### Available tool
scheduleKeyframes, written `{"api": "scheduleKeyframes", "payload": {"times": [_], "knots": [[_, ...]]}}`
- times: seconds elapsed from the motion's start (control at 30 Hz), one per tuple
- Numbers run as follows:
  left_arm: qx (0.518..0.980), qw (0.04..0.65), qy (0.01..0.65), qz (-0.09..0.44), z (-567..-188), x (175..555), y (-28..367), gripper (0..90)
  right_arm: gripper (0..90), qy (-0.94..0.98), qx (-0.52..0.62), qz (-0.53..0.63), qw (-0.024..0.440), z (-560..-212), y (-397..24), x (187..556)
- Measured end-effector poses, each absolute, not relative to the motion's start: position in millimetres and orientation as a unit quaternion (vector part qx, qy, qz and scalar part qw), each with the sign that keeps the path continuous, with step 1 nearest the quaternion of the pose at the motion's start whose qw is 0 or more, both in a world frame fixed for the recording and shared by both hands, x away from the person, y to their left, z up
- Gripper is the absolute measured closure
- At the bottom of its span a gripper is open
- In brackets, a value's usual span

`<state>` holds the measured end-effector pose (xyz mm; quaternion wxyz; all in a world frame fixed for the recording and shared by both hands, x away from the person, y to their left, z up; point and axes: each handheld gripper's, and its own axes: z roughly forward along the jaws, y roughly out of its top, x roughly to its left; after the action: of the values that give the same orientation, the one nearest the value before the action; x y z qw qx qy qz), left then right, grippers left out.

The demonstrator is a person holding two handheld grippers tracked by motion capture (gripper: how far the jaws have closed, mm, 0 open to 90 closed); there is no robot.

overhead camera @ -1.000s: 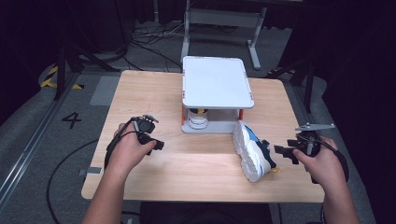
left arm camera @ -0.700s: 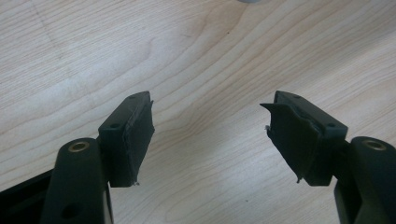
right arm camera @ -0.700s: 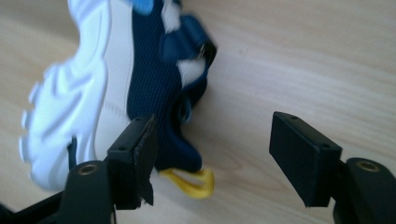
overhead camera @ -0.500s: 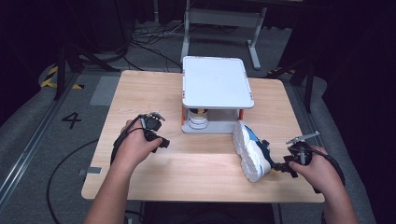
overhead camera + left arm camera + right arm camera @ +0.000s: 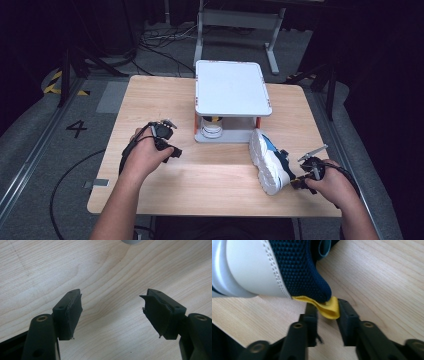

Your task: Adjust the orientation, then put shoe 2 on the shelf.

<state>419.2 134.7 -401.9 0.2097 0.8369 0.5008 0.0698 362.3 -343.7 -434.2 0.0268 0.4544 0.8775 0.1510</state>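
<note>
shoe (image 5: 270,161) lies on its side on the table (image 5: 210,175), white sole facing the person's left, navy and blue upper facing right. toe end is near the stand's (image 5: 231,95) front right corner; heel end points toward the near table edge. a yellow heel tab (image 5: 329,308) sticks out from the navy mesh at the heel.

right gripper (image 5: 326,312) sits just behind the shoe's heel, low over the table. in the right gripper view the jaws stand either side of the yellow tab, narrowed close to it; one jaw seems to touch the tab, the other shows a thin gap, so cannot tell if the tab is actually pinched. right hand (image 5: 330,181) holds the gripper near the table's near right corner, beside the shoe's heel.

left gripper (image 5: 112,312) is well apart from the shoe, on the far side of the stand's front left corner. jaws spread wide, bare wood grain between them, nothing held. left hand (image 5: 145,157) wraps the gripper, forearm coming in from the near edge.

stand is a white two-level tray rack behind the shoe, flat top, red posts. a white cup-like thing (image 5: 212,127) sits on its lower level; details too small to tell.

table is pale wood. dark floor around it, cables (image 5: 160,45) beyond the stand, a "4" mark (image 5: 76,128) on the floor left of the table.
</note>
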Motion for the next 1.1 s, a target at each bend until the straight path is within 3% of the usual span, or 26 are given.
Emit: {"api": "scheduleKeyframes", "payload": {"times": [0.17,0.33,0.53,0.77,0.83,0.97,1.1], "knots": [[0.834,0.212,0.505,0.068,-401.9,418.5,135.1,31.0,86.7,0.873,0.463,0.147,0.035,-425.0,-347.3,360.9],[0.834,0.212,0.505,0.07,-401.0,419.2,136.3,31.0,87.9,0.871,0.46,0.164,0.054,-412.6,-346.1,356.4],[0.835,0.209,0.503,0.069,-402.6,419.6,134.8,31.0,88.0,0.887,0.396,0.205,0.12,-376.1,-315.8,336.2],[0.831,0.21,0.511,0.07,-402.7,416.0,140.1,31.0,87.9,0.906,0.339,0.22,0.127,-366.9,-279.4,323.4],[0.828,0.212,0.514,0.072,-402.3,414.7,142.3,31.1,87.7,0.911,0.335,0.214,0.111,-370.1,-273.1,324.1],[0.826,0.208,0.519,0.071,-403.1,411.4,147.9,31.1,81.1,0.916,0.332,0.216,0.064,-374.2,-268.9,323.9],[0.82,0.211,0.527,0.074,-402.8,407.8,153.6,31.1,62.0,0.91,0.339,0.236,0.04,-368.7,-272.8,324.3]]}}
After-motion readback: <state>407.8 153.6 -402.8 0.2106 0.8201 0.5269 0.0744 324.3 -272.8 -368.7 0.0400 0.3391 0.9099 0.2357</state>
